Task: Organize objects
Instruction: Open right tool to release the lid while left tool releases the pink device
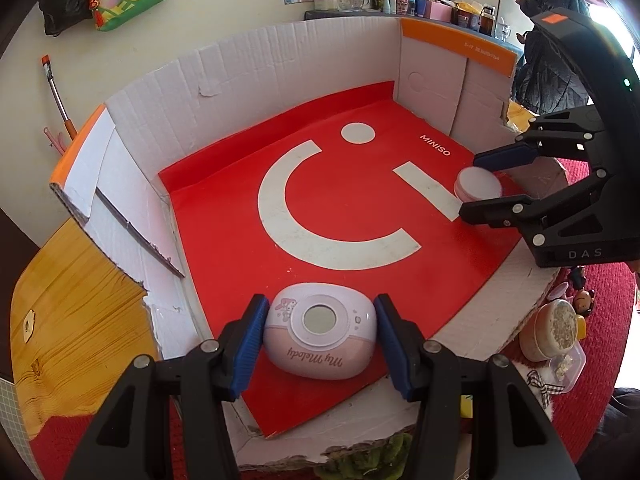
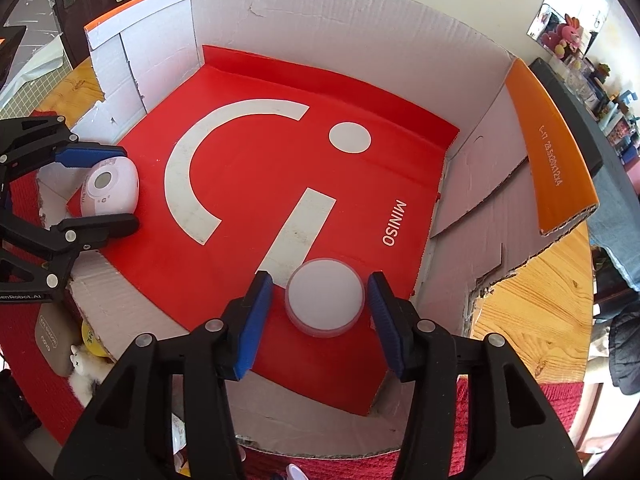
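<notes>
Pink My Melody case [image 1: 320, 330]: between left gripper [image 1: 318, 344] fingers, spread wide, on box floor [image 1: 240, 240]. Round tin [image 2: 325, 298]: between right gripper [image 2: 320, 320] fingers, likewise unclamped. Withdraw straight back, avoiding nudges.

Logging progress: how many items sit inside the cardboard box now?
2: pink My Melody case between the left hand-held gripper fingers; round white tin between the right hand-held gripper fingers.
</notes>
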{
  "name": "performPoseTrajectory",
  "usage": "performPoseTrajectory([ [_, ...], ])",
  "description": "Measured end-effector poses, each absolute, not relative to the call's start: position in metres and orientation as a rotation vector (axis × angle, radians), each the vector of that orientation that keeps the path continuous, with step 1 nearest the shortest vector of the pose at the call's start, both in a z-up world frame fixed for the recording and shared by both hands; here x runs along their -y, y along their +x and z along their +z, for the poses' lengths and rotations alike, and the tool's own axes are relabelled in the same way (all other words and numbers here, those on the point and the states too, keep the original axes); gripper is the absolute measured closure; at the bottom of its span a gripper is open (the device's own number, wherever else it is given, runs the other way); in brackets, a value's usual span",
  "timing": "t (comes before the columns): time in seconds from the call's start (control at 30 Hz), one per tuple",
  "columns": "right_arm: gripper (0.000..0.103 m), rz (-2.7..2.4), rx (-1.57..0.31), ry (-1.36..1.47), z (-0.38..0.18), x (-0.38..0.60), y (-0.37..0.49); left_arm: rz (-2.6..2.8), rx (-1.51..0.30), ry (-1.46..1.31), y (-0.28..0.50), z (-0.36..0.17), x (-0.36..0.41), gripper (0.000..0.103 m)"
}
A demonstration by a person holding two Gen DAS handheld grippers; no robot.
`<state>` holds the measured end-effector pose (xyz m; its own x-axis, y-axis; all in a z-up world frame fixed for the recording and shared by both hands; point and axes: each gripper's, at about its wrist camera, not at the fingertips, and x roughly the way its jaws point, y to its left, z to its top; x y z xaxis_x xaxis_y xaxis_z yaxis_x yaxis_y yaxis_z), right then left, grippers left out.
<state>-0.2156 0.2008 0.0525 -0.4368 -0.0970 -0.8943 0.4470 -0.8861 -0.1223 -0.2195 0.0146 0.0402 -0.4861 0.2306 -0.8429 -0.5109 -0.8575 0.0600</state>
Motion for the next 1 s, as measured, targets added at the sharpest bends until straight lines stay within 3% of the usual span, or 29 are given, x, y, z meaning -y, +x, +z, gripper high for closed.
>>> performPoseTrajectory([
  [0.6, 0.048, -2.390, -0.470, 1.424, 0.055, -0.197, -0.217, 2.370, -0.385, -1.259, -0.216, 0.045, -0.010, 0.046],
  [1.0, 0.041, -2.498, -0.378, 1.288, 0.097, -0.205, -0.205, 2.451, -0.288, -1.150, -0.203, 0.074, -0.002, 0.036],
])
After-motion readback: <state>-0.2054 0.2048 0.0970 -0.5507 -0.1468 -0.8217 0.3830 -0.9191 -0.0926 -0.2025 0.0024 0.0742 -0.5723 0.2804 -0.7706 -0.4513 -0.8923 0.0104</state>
